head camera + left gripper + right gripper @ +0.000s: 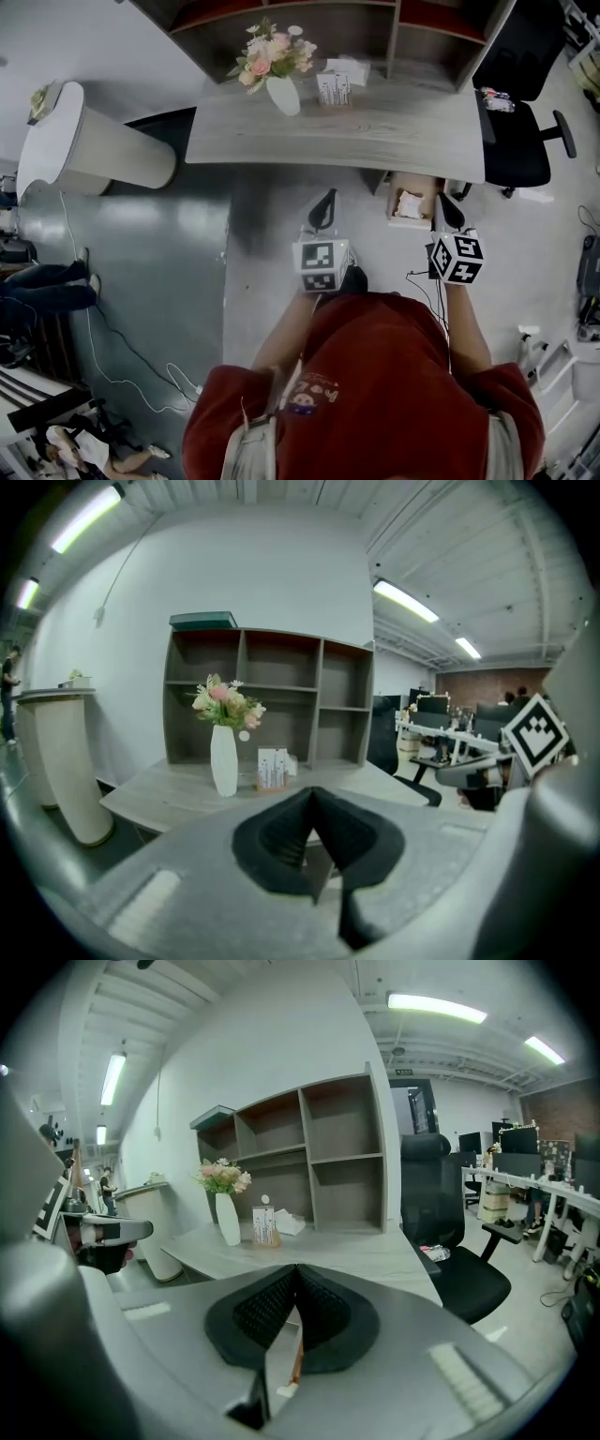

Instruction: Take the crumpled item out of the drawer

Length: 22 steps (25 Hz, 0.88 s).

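Observation:
A crumpled white item (410,203) lies in an open drawer (392,208) that is pulled out from under the right part of the grey desk (375,131). My right gripper (444,204) is held just right of the drawer, with its jaws together and nothing between them. My left gripper (325,202) is further left, over the floor in front of the desk, also shut and empty. In the left gripper view the jaws of the left gripper (311,795) meet at their tips. The right gripper (297,1271) looks the same in its own view.
On the desk stand a white vase with flowers (281,89) and a small box (334,87), with a shelf unit (309,23) behind. A black office chair (516,141) is at the right, a white round stand (94,150) at the left. Cables (122,347) lie on the floor.

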Motion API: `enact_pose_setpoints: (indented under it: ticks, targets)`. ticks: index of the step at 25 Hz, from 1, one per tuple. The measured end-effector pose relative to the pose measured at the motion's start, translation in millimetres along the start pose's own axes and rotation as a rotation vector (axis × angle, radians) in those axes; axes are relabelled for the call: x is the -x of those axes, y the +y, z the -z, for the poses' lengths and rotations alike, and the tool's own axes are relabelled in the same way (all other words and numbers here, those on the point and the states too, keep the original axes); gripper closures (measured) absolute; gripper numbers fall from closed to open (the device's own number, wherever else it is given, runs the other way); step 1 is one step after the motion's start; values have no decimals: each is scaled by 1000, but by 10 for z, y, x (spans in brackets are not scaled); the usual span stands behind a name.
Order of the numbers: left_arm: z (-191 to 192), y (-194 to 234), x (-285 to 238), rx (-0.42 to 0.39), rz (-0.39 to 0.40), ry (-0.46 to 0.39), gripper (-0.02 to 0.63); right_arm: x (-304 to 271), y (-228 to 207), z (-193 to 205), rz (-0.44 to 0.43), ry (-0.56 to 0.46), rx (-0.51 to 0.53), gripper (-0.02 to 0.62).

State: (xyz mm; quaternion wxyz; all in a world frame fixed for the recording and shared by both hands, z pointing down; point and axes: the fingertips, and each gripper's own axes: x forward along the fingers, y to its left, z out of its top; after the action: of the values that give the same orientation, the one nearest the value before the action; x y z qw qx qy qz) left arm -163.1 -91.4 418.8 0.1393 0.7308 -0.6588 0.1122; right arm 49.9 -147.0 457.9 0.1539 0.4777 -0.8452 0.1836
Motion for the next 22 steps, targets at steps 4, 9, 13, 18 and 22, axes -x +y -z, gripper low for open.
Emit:
enact_pose_setpoints:
  ticks: [4, 9, 13, 18, 22]
  targets:
    - [-52, 206, -198, -15, 53, 3, 606, -135, 59, -26, 57, 0, -23, 595]
    - [-60, 308, -413, -45, 125, 8, 606, -182, 54, -77, 132, -25, -53, 595]
    - [-94, 213, -509, -59, 184, 0, 606, -103, -15, -42, 186, -34, -76, 595]
    - [-150, 144, -655, -73, 222, -1, 606, -114, -99, -51, 216, -35, -86, 595]
    - [-119, 111, -709, -74, 225, 8, 606, -150, -155, -19, 217, -27, -90, 595]
